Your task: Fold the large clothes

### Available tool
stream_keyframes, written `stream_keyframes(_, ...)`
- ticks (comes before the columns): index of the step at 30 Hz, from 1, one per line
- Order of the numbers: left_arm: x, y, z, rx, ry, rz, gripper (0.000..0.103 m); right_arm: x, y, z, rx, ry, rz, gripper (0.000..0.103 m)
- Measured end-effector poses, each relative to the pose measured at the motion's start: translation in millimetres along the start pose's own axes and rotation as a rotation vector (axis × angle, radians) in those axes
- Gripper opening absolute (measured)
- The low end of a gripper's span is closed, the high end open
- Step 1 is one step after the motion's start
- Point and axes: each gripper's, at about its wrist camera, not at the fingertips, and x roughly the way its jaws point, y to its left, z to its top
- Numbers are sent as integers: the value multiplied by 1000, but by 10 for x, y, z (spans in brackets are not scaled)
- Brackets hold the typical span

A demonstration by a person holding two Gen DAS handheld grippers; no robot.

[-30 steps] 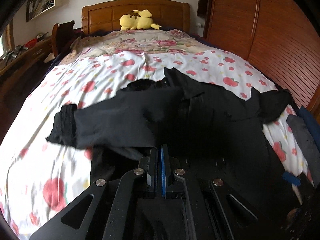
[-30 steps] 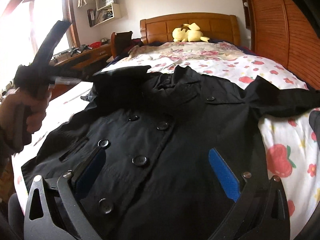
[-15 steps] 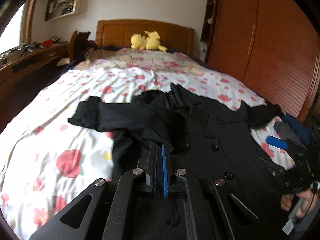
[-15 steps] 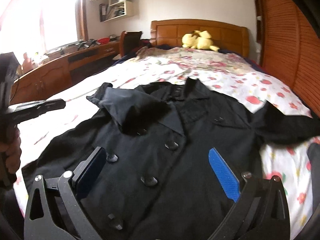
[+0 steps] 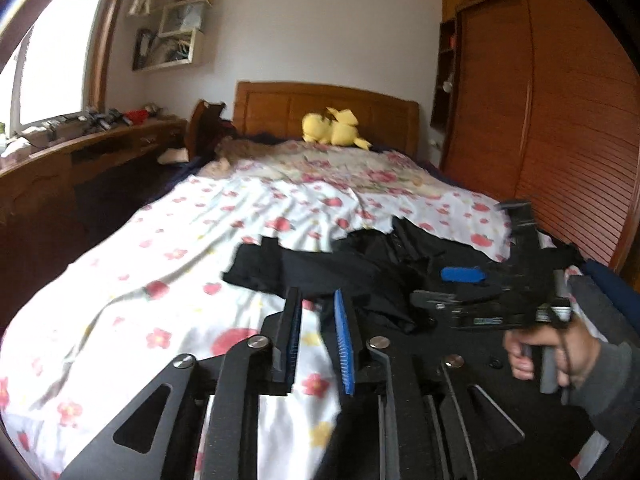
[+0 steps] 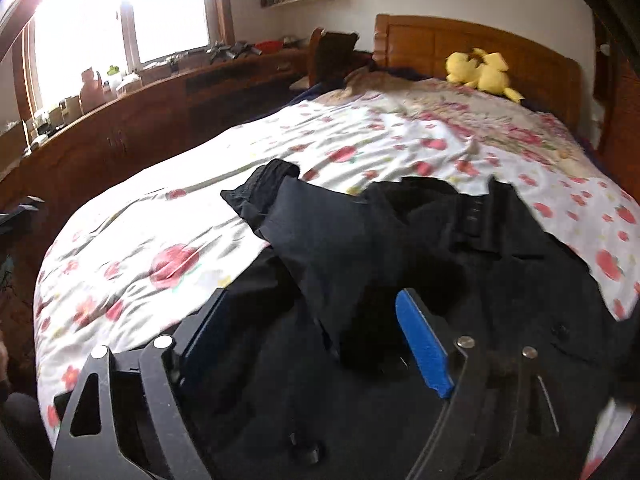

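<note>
A black coat (image 6: 420, 248) lies face up on the bed's flowered sheet (image 6: 168, 216), with one sleeve (image 6: 280, 196) folded across its chest. It also shows in the left wrist view (image 5: 360, 264). My left gripper (image 5: 316, 300) is open and empty, above the sheet beside the coat's left edge. My right gripper (image 6: 312, 300) is open wide and empty, hovering low over the coat's lower front. The right gripper also shows in the left wrist view (image 5: 464, 280), held in a hand.
A yellow plush toy (image 5: 332, 128) sits by the wooden headboard (image 5: 320, 108). A wooden wardrobe (image 5: 560, 120) stands along the right side. A long cluttered desk (image 6: 160, 100) under the window runs along the left. Folded dark clothes (image 5: 608, 300) lie at the bed's right edge.
My left gripper opened, let go of the sleeve and pulled back to the left. The sleeve now rests across the coat. My right gripper moved forward and left over the coat.
</note>
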Motion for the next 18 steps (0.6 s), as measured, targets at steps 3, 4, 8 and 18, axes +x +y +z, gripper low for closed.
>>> stream_keyframes(3,-129,79,-22,-2,-16,19,27,304,118,105,-47,5,-2,78)
stream_keyframes(4,-159,106,-30,-6,-22,22,28,431,174,145,-68,19,-9,76)
stream_keyframes(8,-266,221,-74,-30,-33,44,36,814,333,290,-141,58,-37,73)
stream_keyframes(18,-223,128,-72,-42,-15,63,41,1053,162,356,-113,93,-114,13)
